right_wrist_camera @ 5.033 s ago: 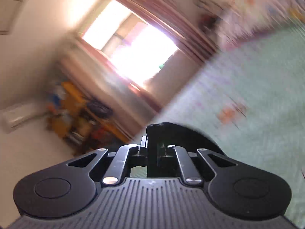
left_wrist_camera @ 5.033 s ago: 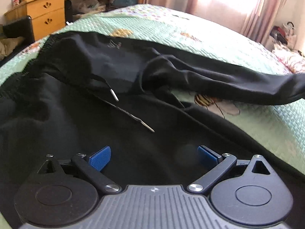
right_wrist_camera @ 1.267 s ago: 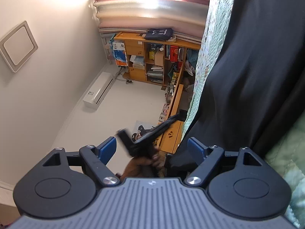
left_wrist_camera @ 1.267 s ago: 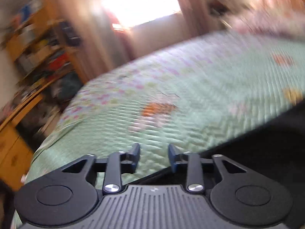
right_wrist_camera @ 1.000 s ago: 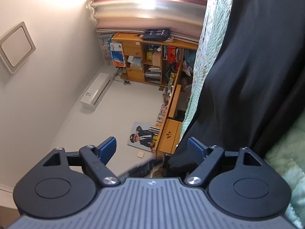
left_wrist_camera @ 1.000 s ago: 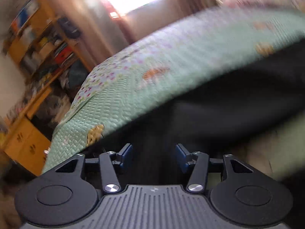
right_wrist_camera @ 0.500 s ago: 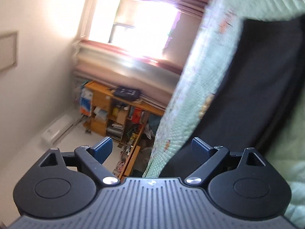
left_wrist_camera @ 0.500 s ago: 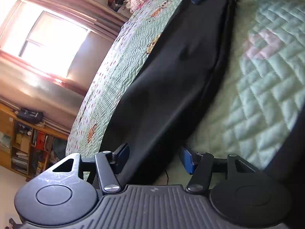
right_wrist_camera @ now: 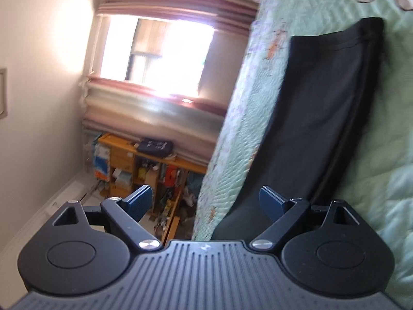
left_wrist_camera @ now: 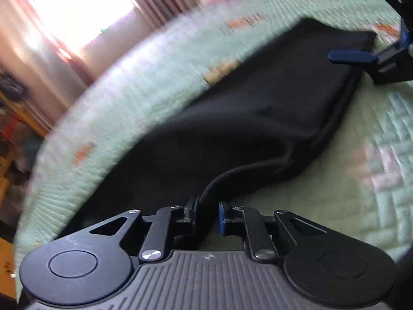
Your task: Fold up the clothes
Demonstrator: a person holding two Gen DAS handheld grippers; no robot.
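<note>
Fingers of the left gripper (left_wrist_camera: 206,215) are closing on the long black folded fabric garment's (left_wrist_camera: 258,118) near edge; its length runs away toward the spread, empty right gripper (right_wrist_camera: 204,201).

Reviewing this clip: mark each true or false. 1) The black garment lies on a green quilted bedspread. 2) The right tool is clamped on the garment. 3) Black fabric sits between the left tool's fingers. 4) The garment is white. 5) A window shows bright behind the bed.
1) True: the black garment lies on the green quilted bedspread.
2) False: the right tool stands wide open, with nothing between its fingers.
3) True: the left tool is closing, a fold of the fabric between its fingers.
4) False: it is black.
5) True: the window is brightly lit.
</note>
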